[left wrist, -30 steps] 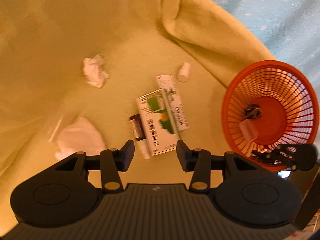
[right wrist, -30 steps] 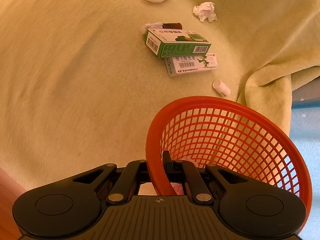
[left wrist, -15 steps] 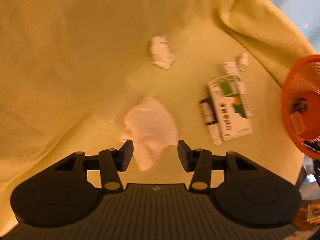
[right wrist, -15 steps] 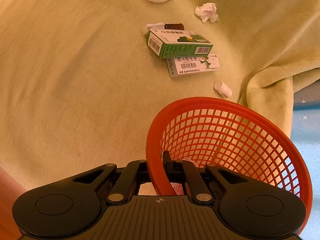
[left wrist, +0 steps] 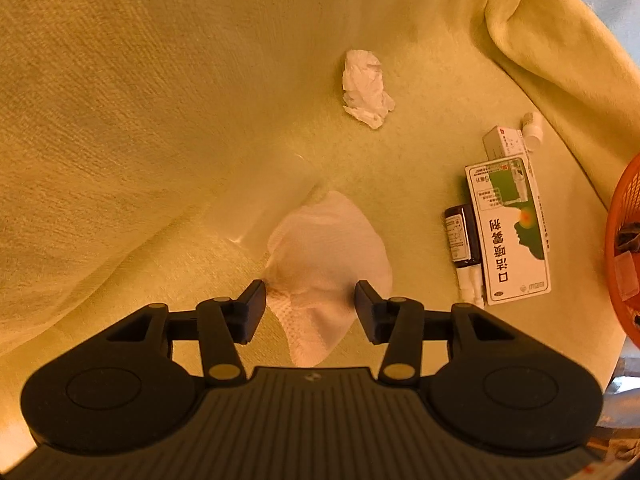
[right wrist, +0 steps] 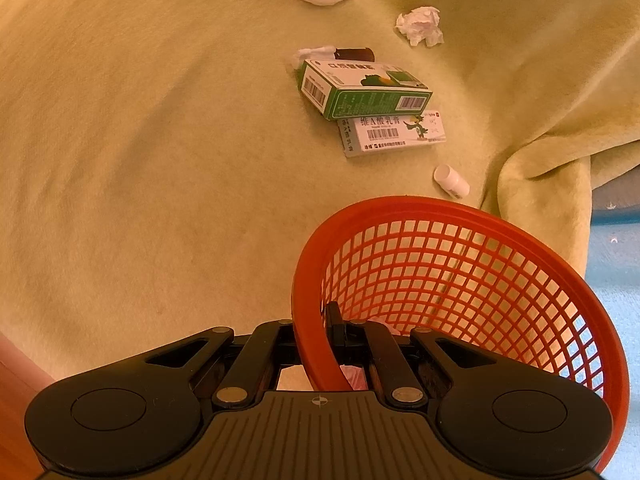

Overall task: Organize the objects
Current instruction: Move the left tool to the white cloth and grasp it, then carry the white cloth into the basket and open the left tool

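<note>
From the large box (left wrist: 510,232) in the left wrist view: a bottle (left wrist: 463,242) touches its left side, a smaller box (left wrist: 500,142) lies behind it, the basket (left wrist: 624,248) stands to its right, and a folded cloth (left wrist: 324,264) lies well left.

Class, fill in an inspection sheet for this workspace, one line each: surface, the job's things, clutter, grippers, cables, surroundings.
Surface: yellow-green blanket, folded at its right edge.
Job's things: green box leaning on the white box; dark bottle beside the green box; small white bottle lying near the red basket, which already holds a few items.
Clutter: crumpled tissue; white cloth in clear wrap.
Grippers: left hand-held gripper open over the white cloth; right hand-held gripper shut on the basket rim.
Cables: nothing seen.
Surroundings: light blue starred fabric past the blanket.
</note>
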Demonstrator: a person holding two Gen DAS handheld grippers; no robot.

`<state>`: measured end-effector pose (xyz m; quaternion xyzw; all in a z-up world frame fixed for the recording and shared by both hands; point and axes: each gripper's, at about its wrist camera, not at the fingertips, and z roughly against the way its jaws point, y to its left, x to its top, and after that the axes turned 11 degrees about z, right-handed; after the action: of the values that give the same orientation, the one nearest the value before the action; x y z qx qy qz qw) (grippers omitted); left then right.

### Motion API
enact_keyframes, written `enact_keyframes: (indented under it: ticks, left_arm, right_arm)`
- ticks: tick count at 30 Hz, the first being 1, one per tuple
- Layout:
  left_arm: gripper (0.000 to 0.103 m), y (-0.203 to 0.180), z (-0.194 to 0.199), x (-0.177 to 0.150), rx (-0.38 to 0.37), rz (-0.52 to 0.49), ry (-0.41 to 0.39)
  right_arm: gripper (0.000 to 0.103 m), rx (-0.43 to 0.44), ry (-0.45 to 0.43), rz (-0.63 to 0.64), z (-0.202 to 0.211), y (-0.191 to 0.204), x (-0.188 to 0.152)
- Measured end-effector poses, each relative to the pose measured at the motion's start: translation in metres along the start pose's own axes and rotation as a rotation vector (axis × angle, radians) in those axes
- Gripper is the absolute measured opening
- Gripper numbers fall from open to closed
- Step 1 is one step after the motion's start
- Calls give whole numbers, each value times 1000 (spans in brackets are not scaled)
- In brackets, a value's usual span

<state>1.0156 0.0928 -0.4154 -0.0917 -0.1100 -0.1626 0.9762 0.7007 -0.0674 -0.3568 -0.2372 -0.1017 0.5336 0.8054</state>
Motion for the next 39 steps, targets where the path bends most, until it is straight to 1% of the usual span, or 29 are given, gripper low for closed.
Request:
enact_keyframes:
  ticks: [3, 4, 5, 6, 7, 14, 20, 39]
  left_arm:
    - [39, -3, -2, 0, 5, -23, 5]
    - [35, -3, -2, -1, 4, -25, 7]
    - [28, -3, -2, -1, -2, -24, 11]
    - [27, -4, -2, -1, -7, -21, 16]
    - [24, -5, -2, 0, -8, -25, 17]
    - [15, -11, 3, -2, -16, -38, 19]
    - [13, -17, 10, -2, -20, -61, 10]
    - [13, -35, 38, -2, -89, -50, -5]
  right_arm:
    - [1, -1, 0, 0, 0, 0, 0]
    - [1, -1, 1, 1, 0, 0, 1]
    - [1, 0, 1, -1, 0, 0, 1]
    - [1, 0, 1, -1, 0, 0, 1]
    - [1, 0, 2, 0, 0, 0, 1]
    - [1, 2, 2, -1, 0, 1, 1]
    - [1, 2, 2, -3, 0, 1, 1]
    - [1, 1, 4, -7, 0, -1, -1]
